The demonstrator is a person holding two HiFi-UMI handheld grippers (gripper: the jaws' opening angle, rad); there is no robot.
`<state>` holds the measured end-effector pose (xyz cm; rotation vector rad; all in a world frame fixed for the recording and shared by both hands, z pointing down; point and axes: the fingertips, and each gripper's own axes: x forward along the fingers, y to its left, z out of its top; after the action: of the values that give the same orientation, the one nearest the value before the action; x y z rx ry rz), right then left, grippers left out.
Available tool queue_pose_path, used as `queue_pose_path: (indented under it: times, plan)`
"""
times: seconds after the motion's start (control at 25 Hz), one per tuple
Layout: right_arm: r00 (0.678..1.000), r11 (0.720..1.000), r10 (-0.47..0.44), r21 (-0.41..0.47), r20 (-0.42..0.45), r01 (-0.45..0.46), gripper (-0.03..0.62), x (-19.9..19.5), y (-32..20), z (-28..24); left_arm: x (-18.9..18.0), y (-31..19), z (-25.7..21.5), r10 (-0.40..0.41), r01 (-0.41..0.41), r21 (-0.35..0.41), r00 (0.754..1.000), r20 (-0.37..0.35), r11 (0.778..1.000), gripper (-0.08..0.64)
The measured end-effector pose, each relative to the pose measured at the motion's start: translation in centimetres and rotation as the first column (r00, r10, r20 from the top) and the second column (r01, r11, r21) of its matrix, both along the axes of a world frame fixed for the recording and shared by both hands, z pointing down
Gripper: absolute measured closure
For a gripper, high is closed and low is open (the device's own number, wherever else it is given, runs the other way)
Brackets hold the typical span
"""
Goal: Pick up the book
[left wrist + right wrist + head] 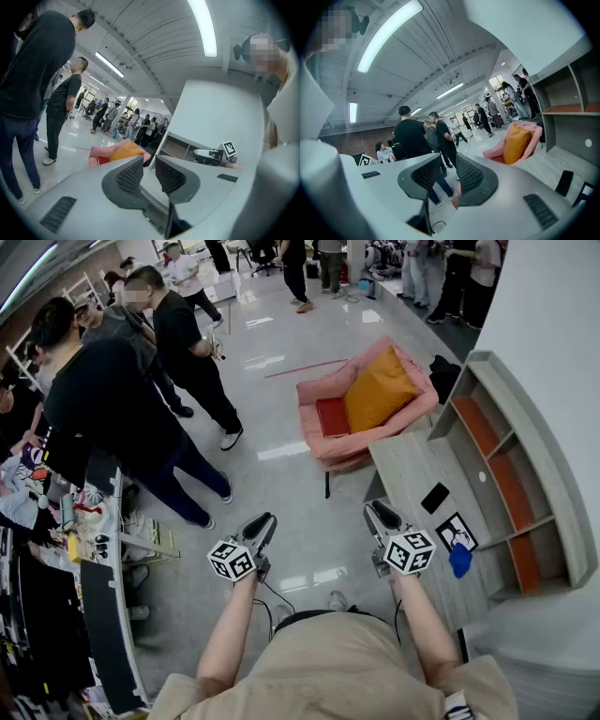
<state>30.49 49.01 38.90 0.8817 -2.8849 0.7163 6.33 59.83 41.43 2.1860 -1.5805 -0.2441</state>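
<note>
A red book (pixel 332 416) lies flat on the seat of a pink armchair (pixel 328 448), next to an orange cushion (pixel 378 390). The left gripper view catches a strip of the book (pixel 97 160), and the right gripper view shows it (pixel 498 159) beside the cushion. In the head view my left gripper (pixel 265 518) and right gripper (pixel 375 509) are held side by side above the floor, well short of the armchair. Both are shut with nothing between their jaws. Their own views show the left gripper (pixel 149 161) and the right gripper (pixel 449 159) pointing roughly level towards the chair.
A grey desk (pixel 403 474) at the right carries a black phone (pixel 434 497), a picture card (pixel 457 532) and a blue object (pixel 459 560). An open shelf unit (pixel 506 456) stands behind it. Several people (pixel 122 399) stand at the left by a cluttered table (pixel 94 549).
</note>
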Motion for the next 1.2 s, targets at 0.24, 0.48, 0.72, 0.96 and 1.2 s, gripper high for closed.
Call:
queue_pose_path:
  times: [0.24,0.48,0.72,0.96,1.2]
  plan:
    - [1.000,1.000,-0.012,0.001,0.001,0.012,0.485,0.1,-1.1,0.2,0.1,-0.7,0.2,-0.008,0.008,-0.003,1.000,0.005,1.000,0.492]
    - [0.999,0.999,-0.037,0.005,0.013,0.037,0.485,0.1,-1.9,0.0,0.4,-1.1,-0.1,-0.027,0.027,0.000,1.000,0.015,1.000,0.492]
    - [0.983,0.991,-0.083,-0.094,0.165,0.100,0.406,-0.3,-2.2,-0.8,0.7,-1.4,-0.6,-0.051,0.051,0.005,0.999,0.017,0.999,0.492]
    - [0.975,0.983,-0.091,-0.141,0.202,0.121,0.368,-1.0,-2.8,0.4,0.9,-1.6,0.3,-0.055,0.055,-0.012,0.998,-0.006,0.998,0.492]
    - [0.979,0.981,-0.090,-0.150,0.185,0.119,0.368,-3.0,-4.0,1.7,-1.3,-3.9,1.9,-0.036,0.035,-0.034,0.999,-0.031,0.999,0.492]
